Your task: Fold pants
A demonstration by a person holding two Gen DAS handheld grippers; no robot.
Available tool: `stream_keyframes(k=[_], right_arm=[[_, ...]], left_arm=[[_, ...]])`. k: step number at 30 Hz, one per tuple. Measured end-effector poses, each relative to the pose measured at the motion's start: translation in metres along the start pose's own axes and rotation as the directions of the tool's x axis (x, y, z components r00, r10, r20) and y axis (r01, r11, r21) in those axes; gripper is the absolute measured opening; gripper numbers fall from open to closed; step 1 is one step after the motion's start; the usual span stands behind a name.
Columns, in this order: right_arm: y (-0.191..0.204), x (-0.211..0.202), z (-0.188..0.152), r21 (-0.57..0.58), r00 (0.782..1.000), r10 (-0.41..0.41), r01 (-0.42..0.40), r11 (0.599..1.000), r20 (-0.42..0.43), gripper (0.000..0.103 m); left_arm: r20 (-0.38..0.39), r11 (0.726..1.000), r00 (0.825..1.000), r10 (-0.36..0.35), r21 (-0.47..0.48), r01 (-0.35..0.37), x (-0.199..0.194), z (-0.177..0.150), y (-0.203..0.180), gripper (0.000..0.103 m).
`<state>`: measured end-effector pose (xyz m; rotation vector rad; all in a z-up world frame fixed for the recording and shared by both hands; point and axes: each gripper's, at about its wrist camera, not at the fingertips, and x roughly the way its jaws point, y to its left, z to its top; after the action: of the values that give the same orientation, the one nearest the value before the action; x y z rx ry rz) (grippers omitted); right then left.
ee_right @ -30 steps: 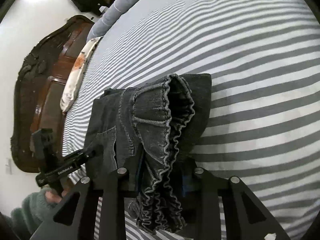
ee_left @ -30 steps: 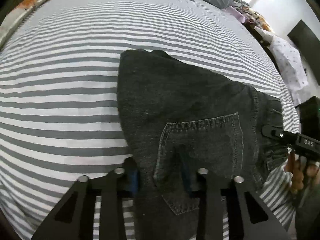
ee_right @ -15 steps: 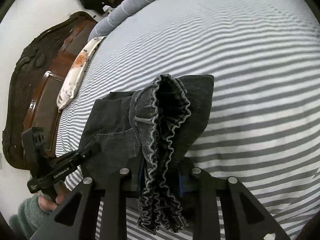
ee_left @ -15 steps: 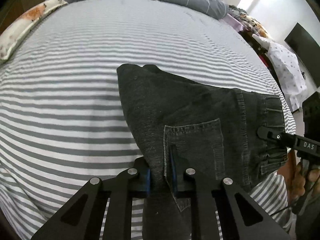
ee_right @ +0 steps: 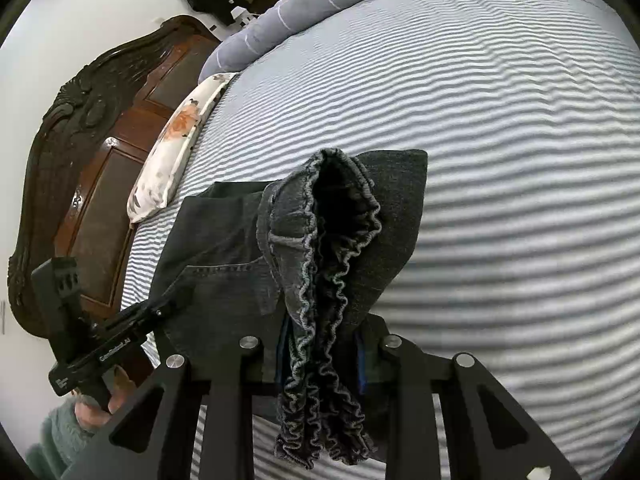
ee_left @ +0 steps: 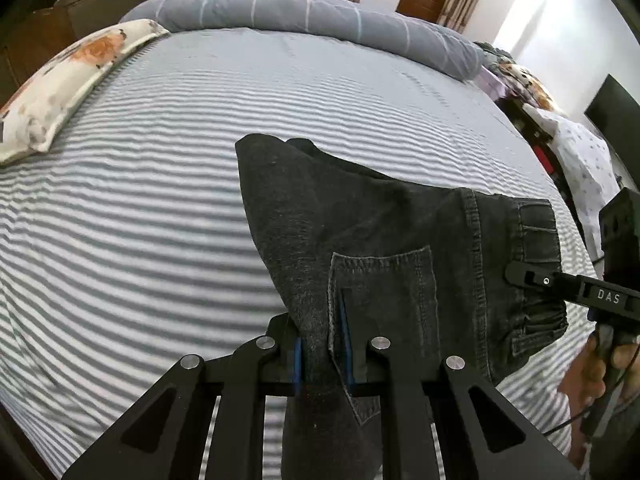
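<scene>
The pants (ee_left: pixel 380 236) are dark grey denim, already doubled over into a short, thick bundle, and they hang between the two grippers above the bed (ee_left: pixel 140 220), with the far corner of the fabric drooping toward the striped sheet. A back pocket (ee_left: pixel 384 292) faces the left wrist camera, and the ruffled elastic waistband (ee_right: pixel 320 300) faces the right one.

The left gripper (ee_left: pixel 322 344) has its fingers pressed in on a fold of fabric at the pocket's edge, several layers thick between the blue pads. The right gripper (ee_right: pixel 320 352) pinches the gathered waistband, whose frilled end spills out below the fingers. Each gripper also shows at the edge of the other's view, held by a hand (ee_left: pixel 600 364).

Denim like this looks fairly heavy for cloth, limp yet with enough body to hold a crease, and not slippery. The bunched waistband is bulky, so a grip there is probably secure but uneven; layers could slide apart if only the outer ones are caught. Taking hold at seams, the pocket edge or the waistband, through every layer, seems the safest choice.

Further out lie a floral pillow (ee_left: pixel 72 80), a rolled grey blanket (ee_left: pixel 320 20) and a carved wooden headboard (ee_right: pixel 80 160).
</scene>
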<state>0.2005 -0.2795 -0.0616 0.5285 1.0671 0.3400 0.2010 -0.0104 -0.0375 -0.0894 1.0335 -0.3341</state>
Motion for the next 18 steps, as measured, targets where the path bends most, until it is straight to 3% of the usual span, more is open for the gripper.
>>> stream_keyframes(k=[11,15,17,18], right_arm=[[0.01,0.067,0.067,-0.02,0.999,-0.011,0.011,1.0,-0.043,0.024],[0.004,0.088,0.075,-0.034,0.997,-0.04,0.037,0.999,-0.073,0.024],[0.002,0.095,0.076,-0.041,0.995,-0.06,0.057,0.998,-0.079,0.029],[0.0,0.098,0.075,-0.044,0.994,-0.08,0.076,0.996,-0.076,0.036]], left_arm=[[-0.001,0.998,0.999,0.052,-0.034,-0.053,0.034,0.048,0.042,0.015],[-0.03,0.996,0.997,0.067,-0.053,-0.069,0.053,0.046,0.051,0.016],[-0.041,0.994,0.996,0.081,-0.065,-0.084,0.061,0.04,0.056,0.017],[-0.049,0.994,0.995,0.084,-0.071,-0.088,0.065,0.039,0.06,0.019]])
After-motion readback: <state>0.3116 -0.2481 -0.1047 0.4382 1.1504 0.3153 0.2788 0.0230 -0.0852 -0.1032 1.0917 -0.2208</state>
